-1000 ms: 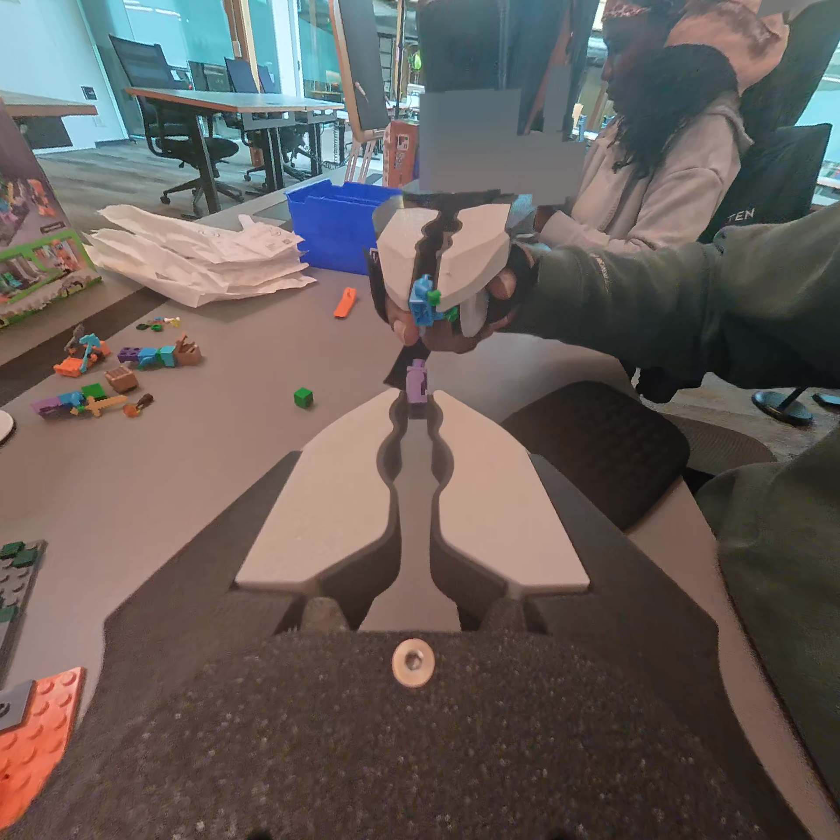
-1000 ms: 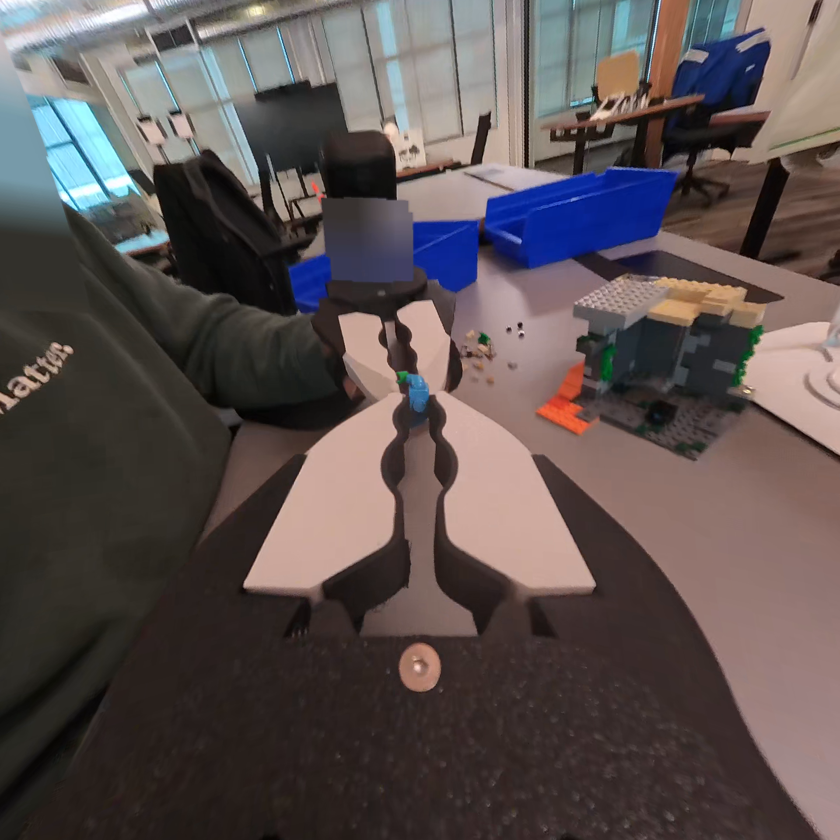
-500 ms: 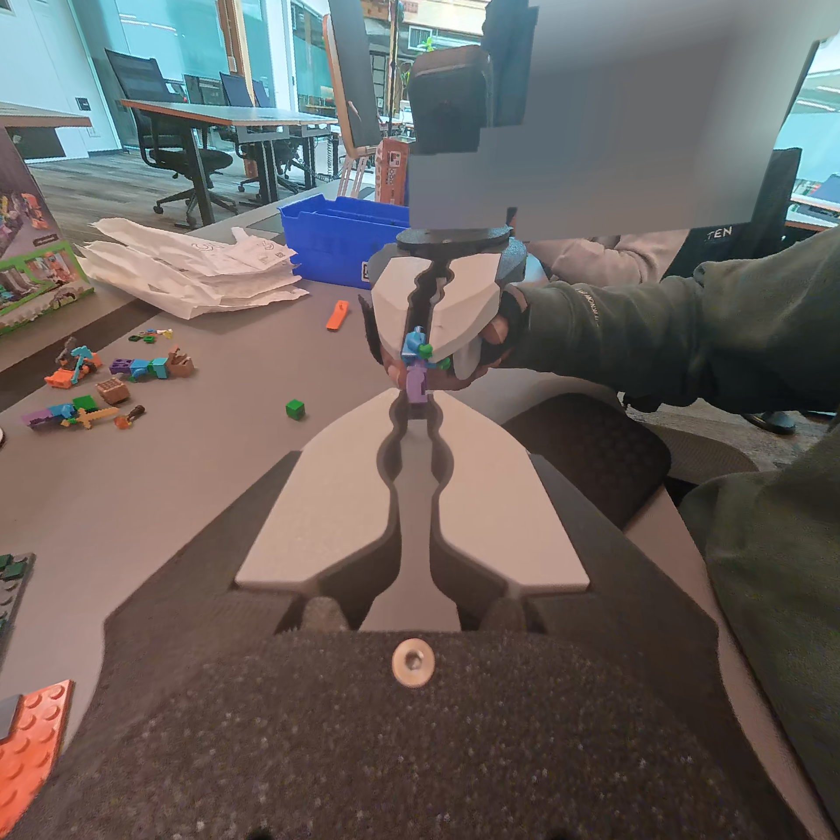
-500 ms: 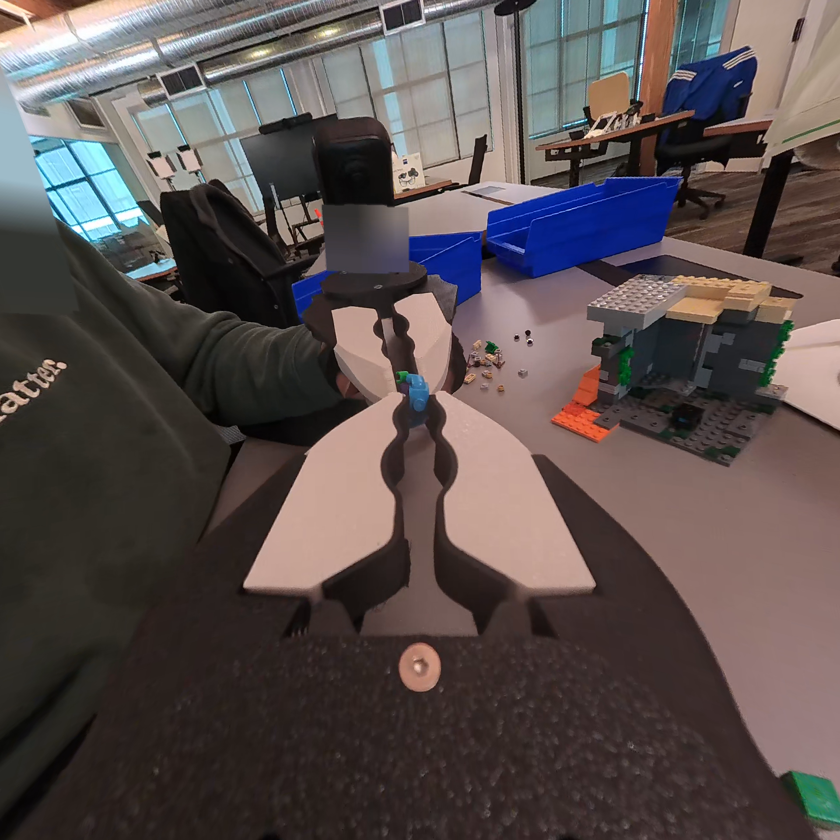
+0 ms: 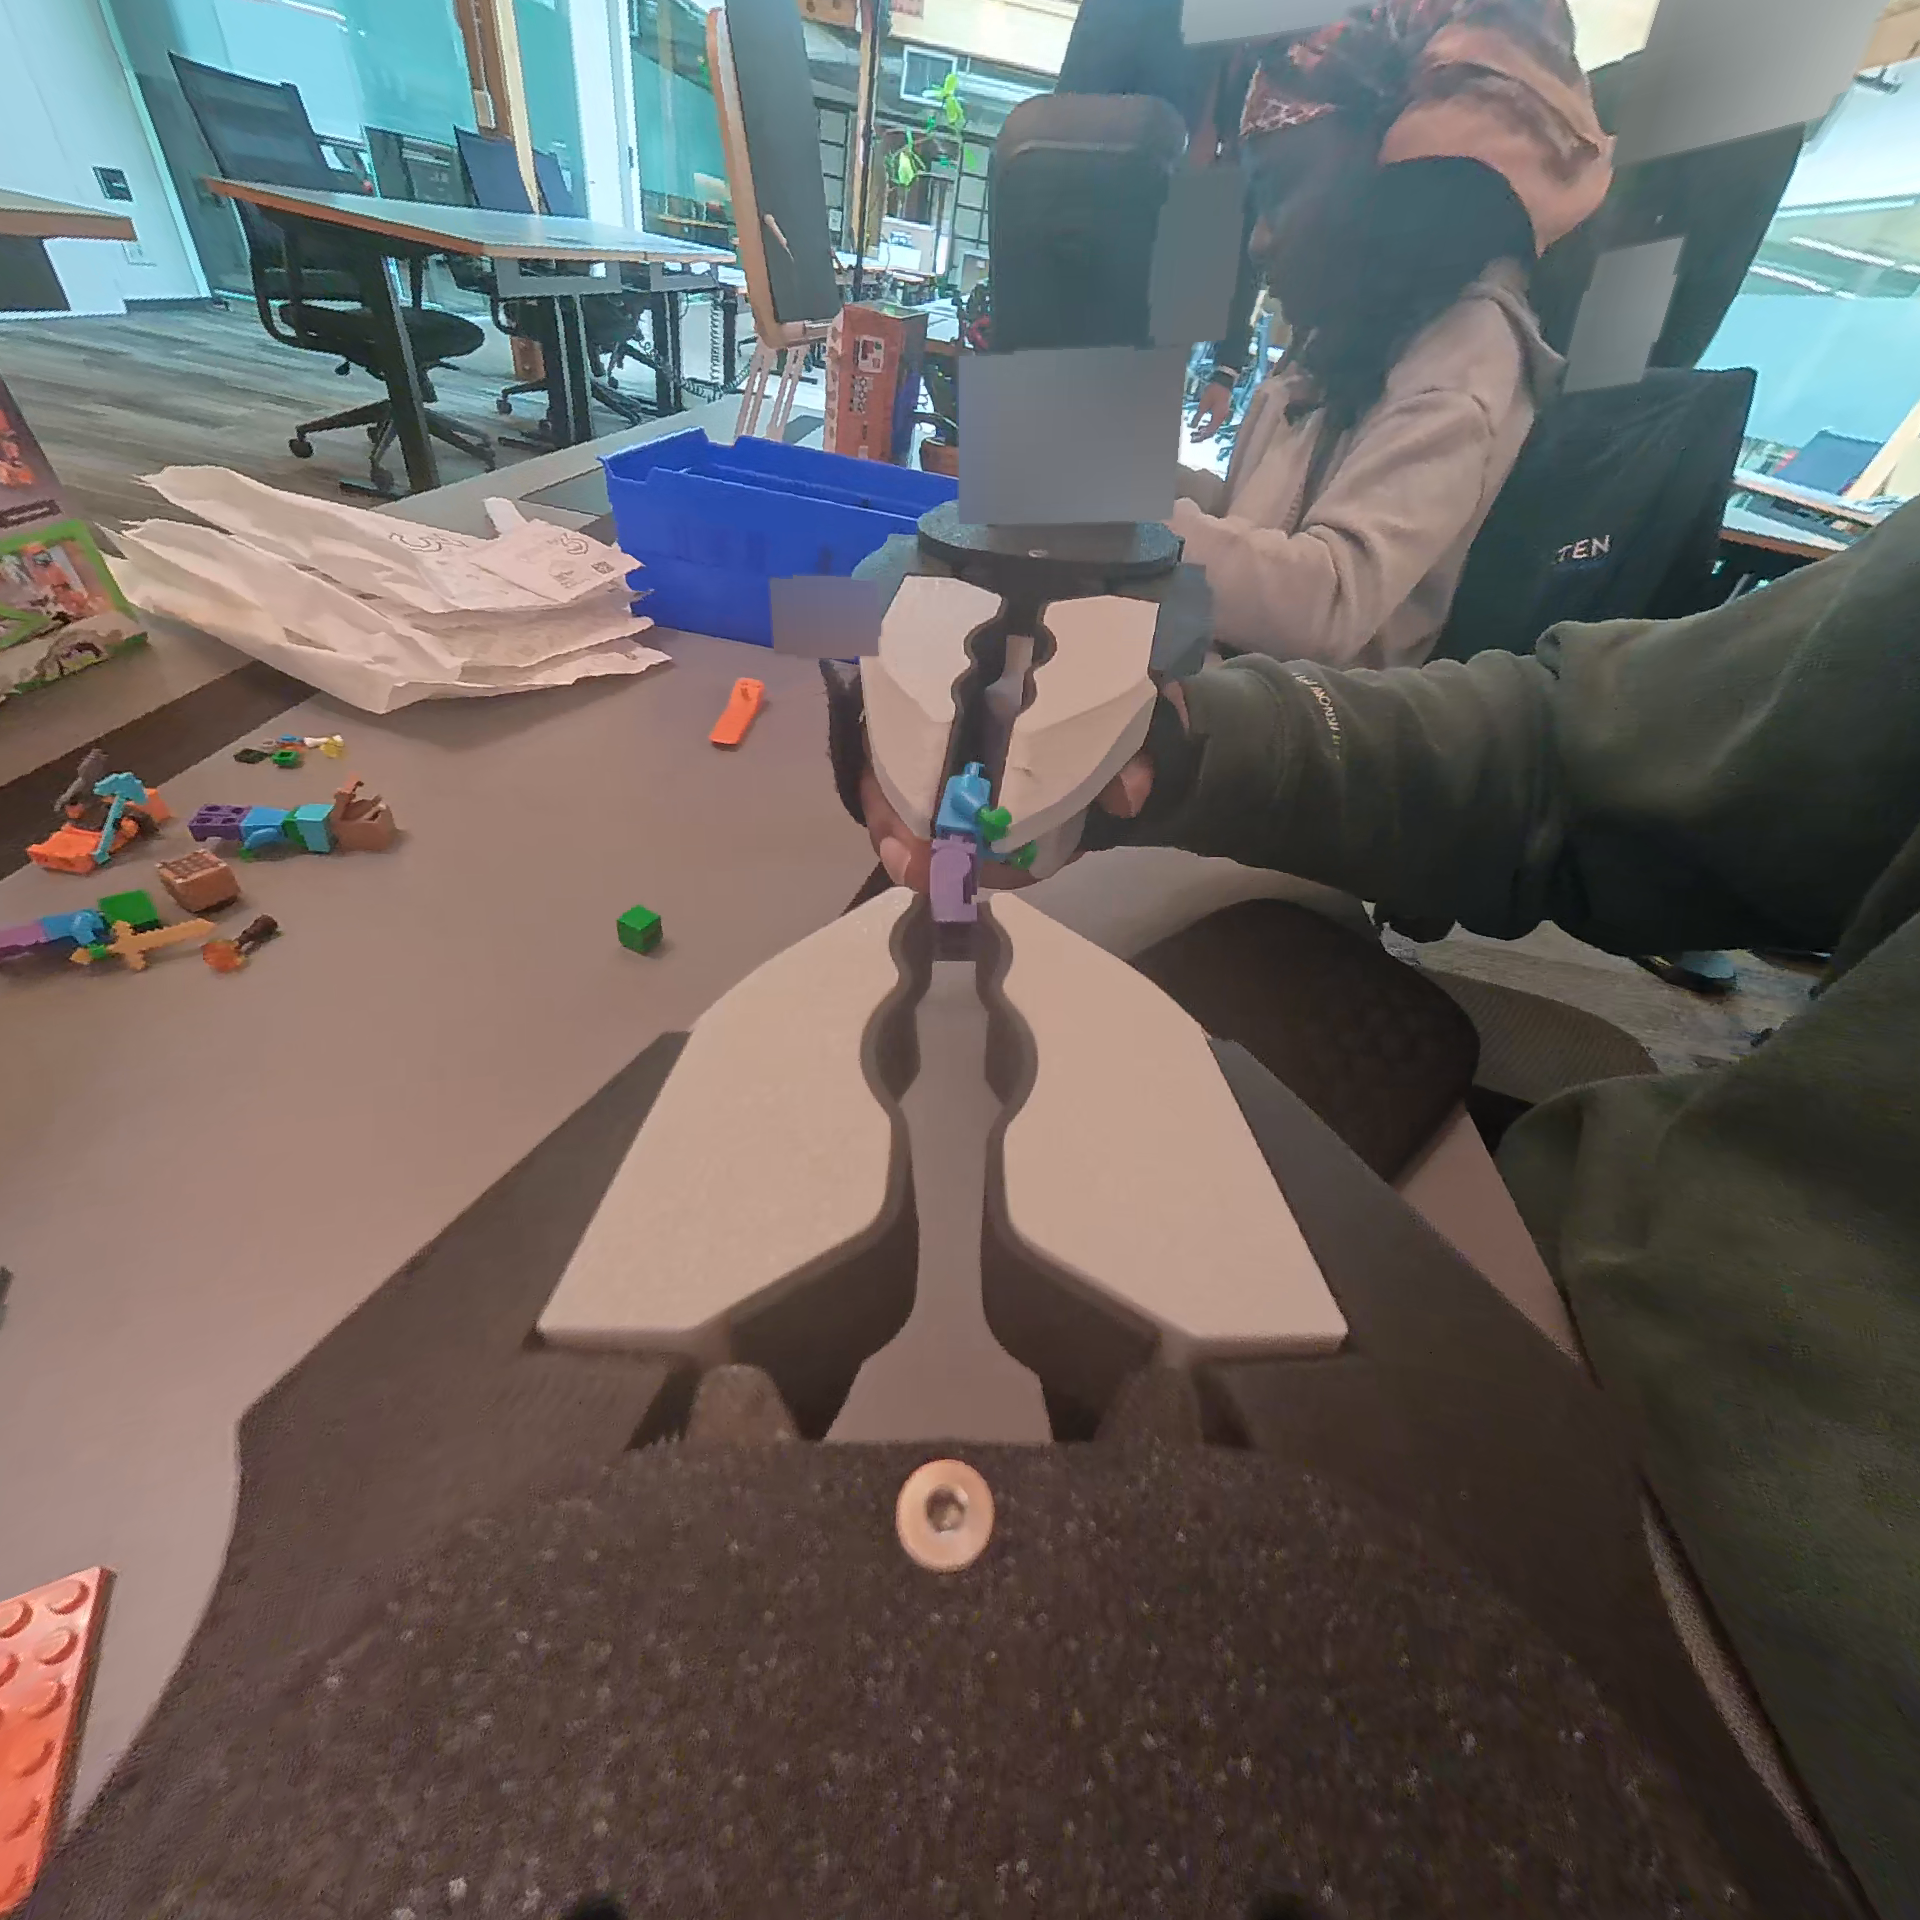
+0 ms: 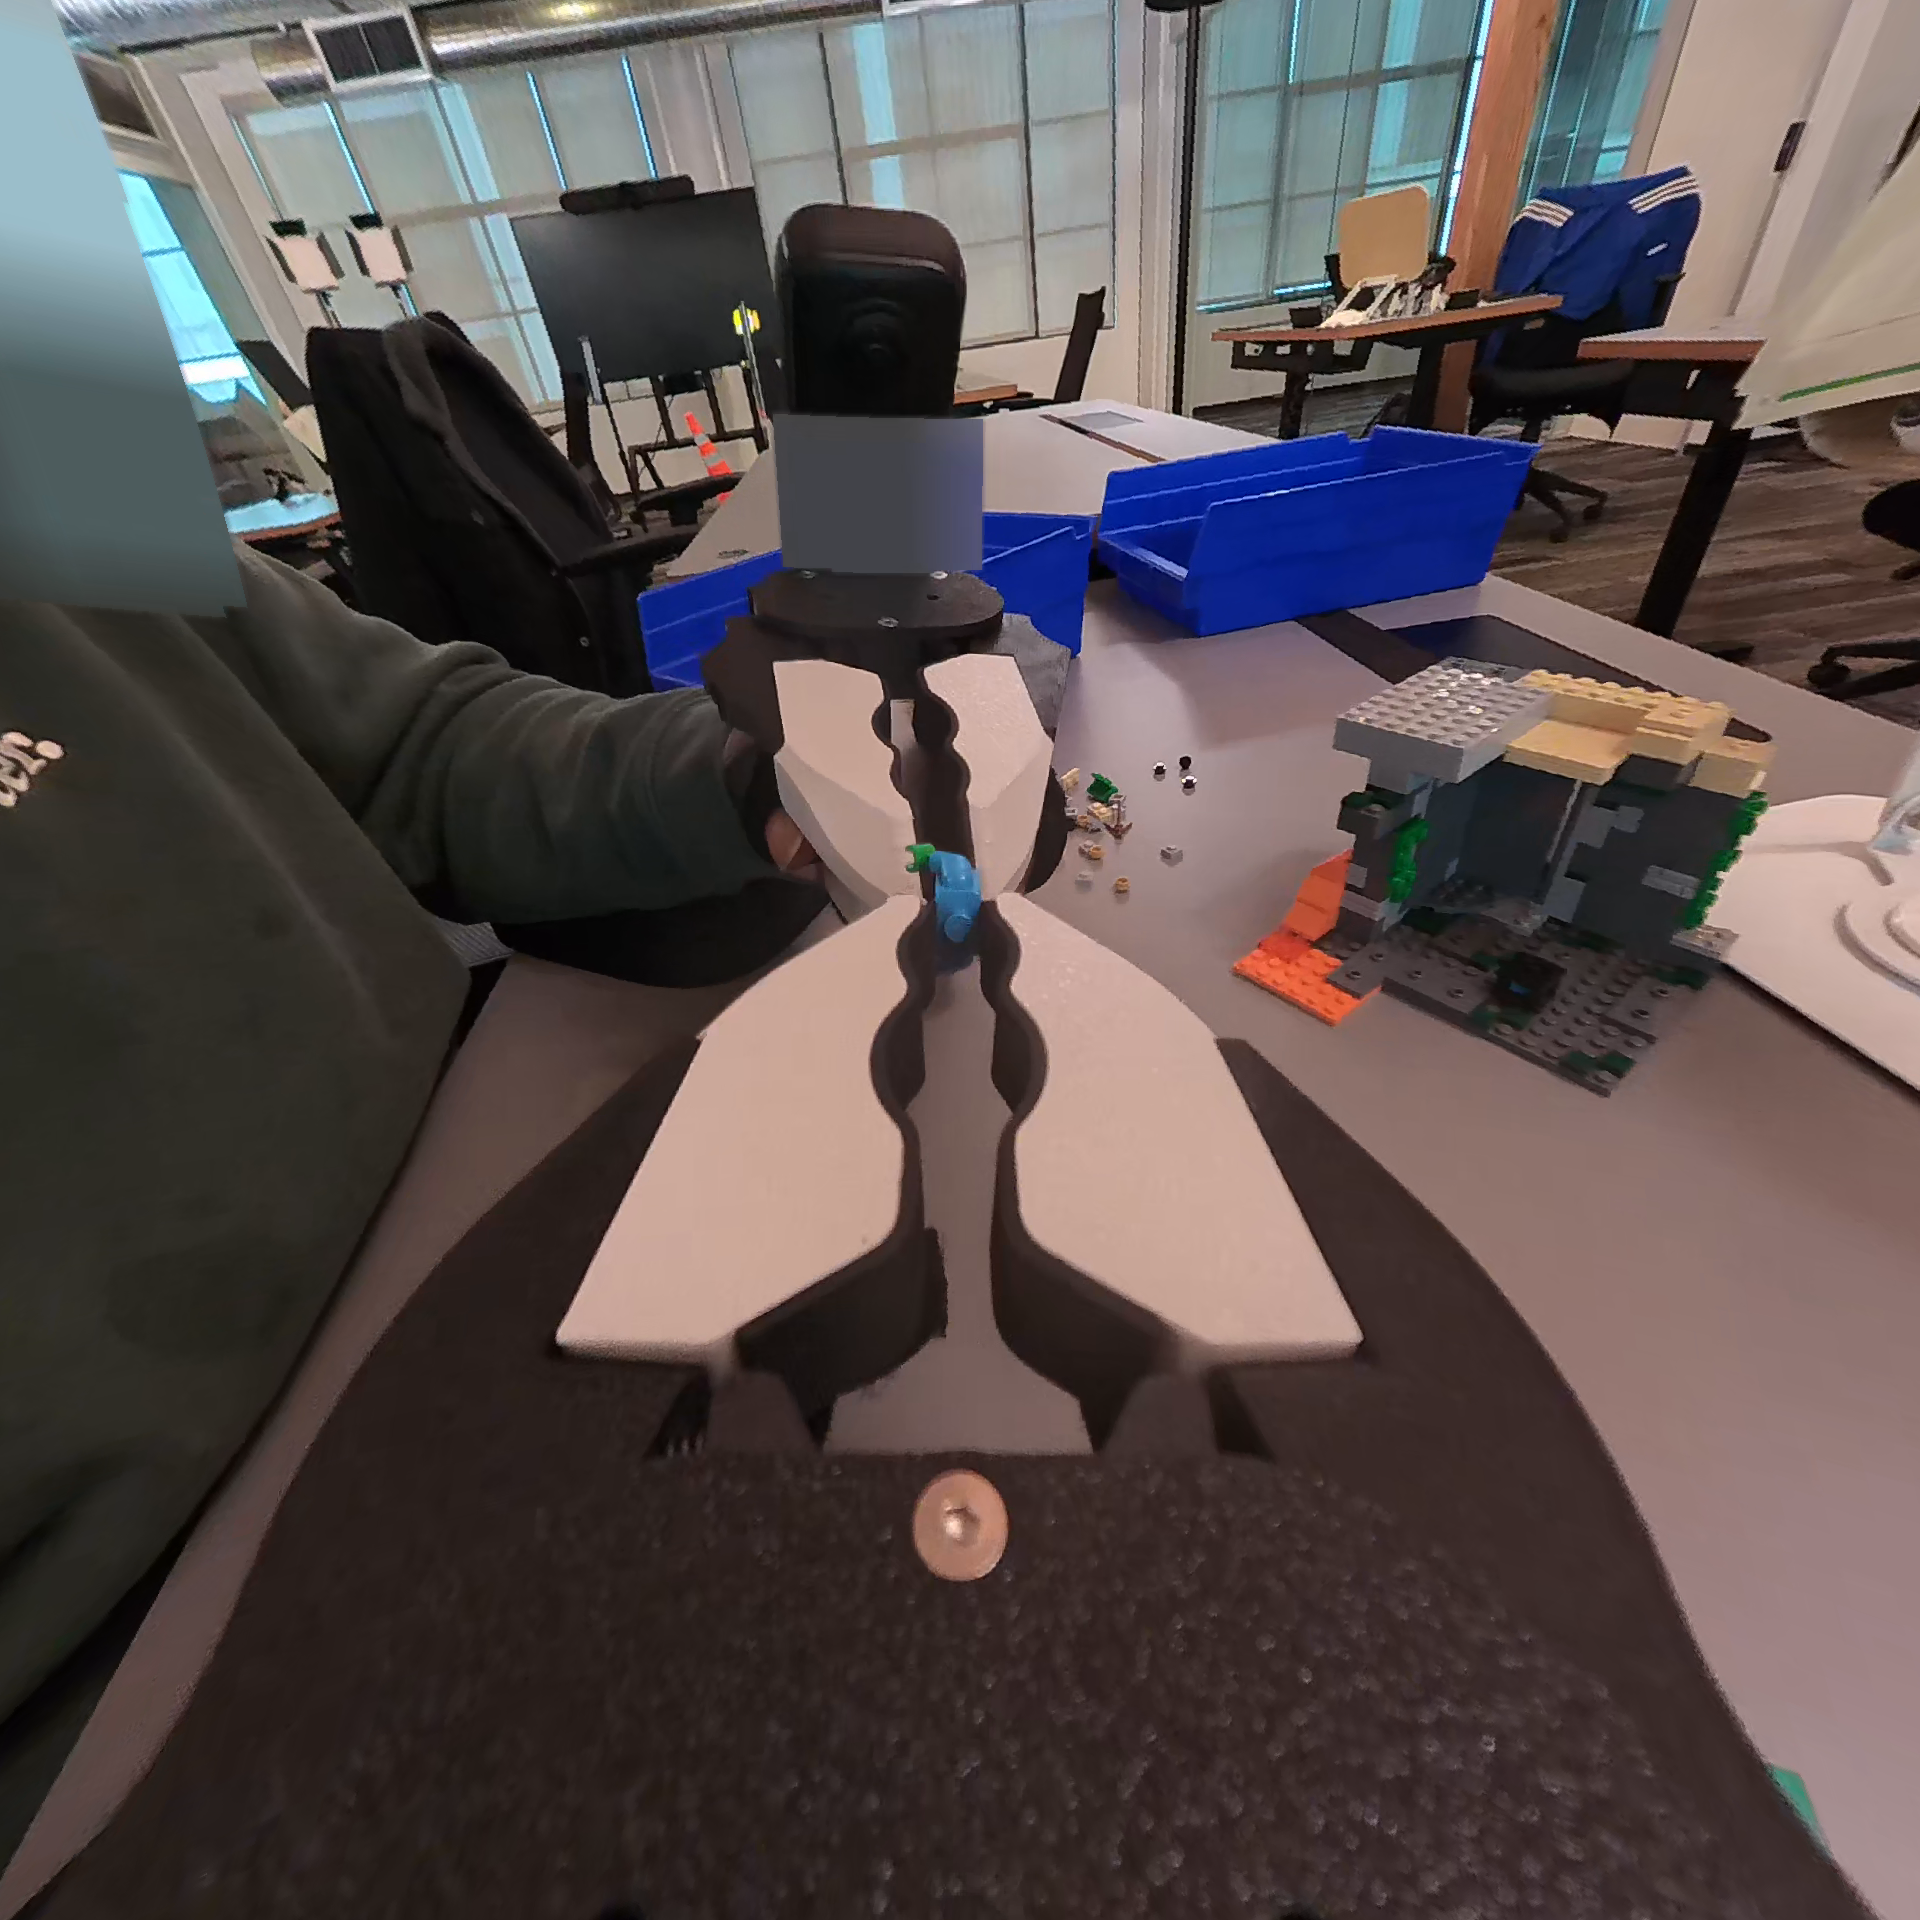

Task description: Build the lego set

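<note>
My left gripper (image 5: 951, 920) is shut on a small purple toy-figure leg piece (image 5: 952, 881) at its fingertips. My right gripper (image 6: 954, 920) is shut on a blue toy-figure torso with green hands (image 6: 954, 889). The two grippers face each other tip to tip above the grey table (image 5: 416, 1039). In the left wrist view the right gripper (image 5: 971, 821) holds the blue torso (image 5: 964, 802) directly above and against the purple legs. In the right wrist view the left gripper (image 6: 935, 821) stands just behind the torso; the purple piece is hidden there.
Loose bricks and small figures (image 5: 208, 842), a green cube (image 5: 638, 927), an orange tool (image 5: 738, 711), white paper bags (image 5: 395, 603) and a blue bin (image 5: 769, 540) lie on the left. A brick building (image 6: 1538, 852) and blue bins (image 6: 1309, 530) stand on the right. A seated person (image 5: 1382, 468) is behind. My two grippers' fingertips are within a few centimetres of each other.
The two grippers have come closer together. The blue torso now sits against the top of the purple legs, where a gap separated them a second ago. Both grasps are unchanged.
</note>
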### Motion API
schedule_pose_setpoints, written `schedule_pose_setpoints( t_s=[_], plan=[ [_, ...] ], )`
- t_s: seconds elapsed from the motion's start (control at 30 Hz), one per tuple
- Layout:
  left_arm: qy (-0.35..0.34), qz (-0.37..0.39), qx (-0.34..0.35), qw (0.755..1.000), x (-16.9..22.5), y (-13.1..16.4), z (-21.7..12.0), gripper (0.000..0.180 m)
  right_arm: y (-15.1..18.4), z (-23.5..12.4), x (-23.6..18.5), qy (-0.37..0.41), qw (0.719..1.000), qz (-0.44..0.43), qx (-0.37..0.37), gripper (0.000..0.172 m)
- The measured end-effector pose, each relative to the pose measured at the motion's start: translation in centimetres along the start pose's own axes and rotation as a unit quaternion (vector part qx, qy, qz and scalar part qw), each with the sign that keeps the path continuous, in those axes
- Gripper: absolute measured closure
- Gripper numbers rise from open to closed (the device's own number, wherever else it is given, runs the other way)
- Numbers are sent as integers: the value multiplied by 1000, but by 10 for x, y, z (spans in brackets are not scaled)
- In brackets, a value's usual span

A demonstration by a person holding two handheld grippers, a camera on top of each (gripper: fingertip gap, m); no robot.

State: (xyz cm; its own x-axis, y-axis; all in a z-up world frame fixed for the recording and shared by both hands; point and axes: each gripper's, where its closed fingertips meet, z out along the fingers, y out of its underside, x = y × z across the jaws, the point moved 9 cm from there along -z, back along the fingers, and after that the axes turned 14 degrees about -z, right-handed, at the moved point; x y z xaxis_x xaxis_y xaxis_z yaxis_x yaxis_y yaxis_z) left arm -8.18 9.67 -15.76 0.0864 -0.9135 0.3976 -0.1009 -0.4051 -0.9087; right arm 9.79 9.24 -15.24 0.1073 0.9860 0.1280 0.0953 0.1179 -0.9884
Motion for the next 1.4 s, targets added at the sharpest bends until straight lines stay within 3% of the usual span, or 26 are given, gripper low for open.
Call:
schedule_pose_setpoints(
  t_s=[0.77, 0.83, 0.87, 0.97, 1.13, 1.4],
  plan=[
    [25, 27, -11, 999, 7, 2, 0, 173, 7, 4, -10, -22, 1000, -1, -19, 164],
    [48, 36, -24, 998, 17, 2, 9, 173, 15, 18, -21, -54, 997, -8, -47, 163],
    [25, 59, -35, 997, 21, -1, 11, 173, 17, 26, -26, -46, 998, -18, -42, 163],
    [21, 80, -3, 997, 33, -19, 3, 173, -2, 26, -19, -51, 998, -34, -12, 164],
    [16, 88, 20, 996, 34, -23, -4, 174, -14, 30, -15, -54, 997, -55, -14, 164],
    [-3, 77, 23, 997, 21, -20, -11, 174, -21, 17, -4, -49, 993, -54, -94, 164]
  ],
)
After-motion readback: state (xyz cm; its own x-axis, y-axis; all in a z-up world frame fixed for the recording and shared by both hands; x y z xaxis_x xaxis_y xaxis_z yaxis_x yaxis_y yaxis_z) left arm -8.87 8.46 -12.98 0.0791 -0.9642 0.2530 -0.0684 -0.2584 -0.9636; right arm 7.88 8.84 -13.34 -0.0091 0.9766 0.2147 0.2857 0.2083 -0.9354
